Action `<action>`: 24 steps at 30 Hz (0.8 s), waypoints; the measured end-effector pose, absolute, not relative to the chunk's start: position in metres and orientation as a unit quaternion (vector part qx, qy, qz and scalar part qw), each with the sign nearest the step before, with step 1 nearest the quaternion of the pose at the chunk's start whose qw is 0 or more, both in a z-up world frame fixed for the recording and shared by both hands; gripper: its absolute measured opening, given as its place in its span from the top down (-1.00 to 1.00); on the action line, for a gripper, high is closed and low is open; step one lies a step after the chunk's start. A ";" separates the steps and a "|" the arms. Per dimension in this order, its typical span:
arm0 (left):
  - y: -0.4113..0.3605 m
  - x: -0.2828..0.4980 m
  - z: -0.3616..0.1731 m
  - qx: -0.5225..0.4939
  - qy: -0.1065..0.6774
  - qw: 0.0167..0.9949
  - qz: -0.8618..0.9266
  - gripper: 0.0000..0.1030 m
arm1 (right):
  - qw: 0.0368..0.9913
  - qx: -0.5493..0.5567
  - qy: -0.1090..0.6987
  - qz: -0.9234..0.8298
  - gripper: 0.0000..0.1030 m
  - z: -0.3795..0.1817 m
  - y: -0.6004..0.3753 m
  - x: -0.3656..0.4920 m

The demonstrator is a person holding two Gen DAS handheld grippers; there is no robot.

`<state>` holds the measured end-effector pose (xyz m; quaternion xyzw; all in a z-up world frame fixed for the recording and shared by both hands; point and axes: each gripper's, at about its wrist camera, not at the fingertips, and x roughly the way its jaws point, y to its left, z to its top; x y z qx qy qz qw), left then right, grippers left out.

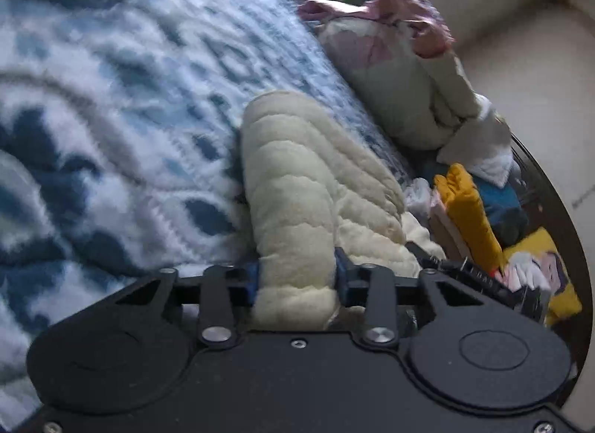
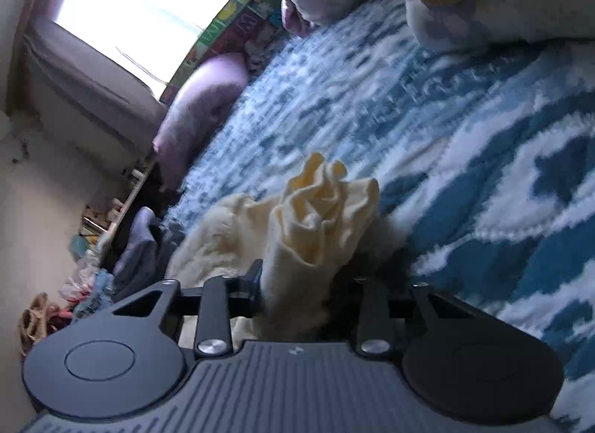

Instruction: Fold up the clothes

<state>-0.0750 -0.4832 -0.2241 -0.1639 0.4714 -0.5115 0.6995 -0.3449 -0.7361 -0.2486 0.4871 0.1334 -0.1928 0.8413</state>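
Your left tool (image 1: 297,276) clenched on cream fleece garment (image 1: 297,187); cloth runs toward 12 o'clock over blue-white bedspread (image 1: 111,98). Your right tool (image 2: 297,291) clenched on bunched end of same-coloured cloth (image 2: 319,217), rest trailing toward 9 o'clock. Pile of clothes (image 1: 465,209) at 3 o'clock in left view.

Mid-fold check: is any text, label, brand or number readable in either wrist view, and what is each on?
No text reads clearly.
Colourful tile mat: large printed characters, too blurred to read.
Black part beside the yellow cloth: white lettering, too small and blurred to read.
Right hand-held gripper, on its body: a tiny white mark, not readable.
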 end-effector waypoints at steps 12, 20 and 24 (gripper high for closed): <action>-0.598 -0.007 -0.166 -0.161 0.387 0.679 -0.602 0.38 | 0.884 0.397 0.015 -0.247 0.41 -0.192 -0.788 -0.325; -0.687 0.054 -0.189 -0.165 0.368 0.656 -0.639 0.38 | 0.874 0.375 -0.016 -0.309 0.40 -0.205 -0.863 -0.281; -0.720 0.065 -0.230 -0.147 0.397 0.674 -0.605 0.27 | 0.871 0.306 0.046 -0.382 0.00 -0.222 -0.880 -0.251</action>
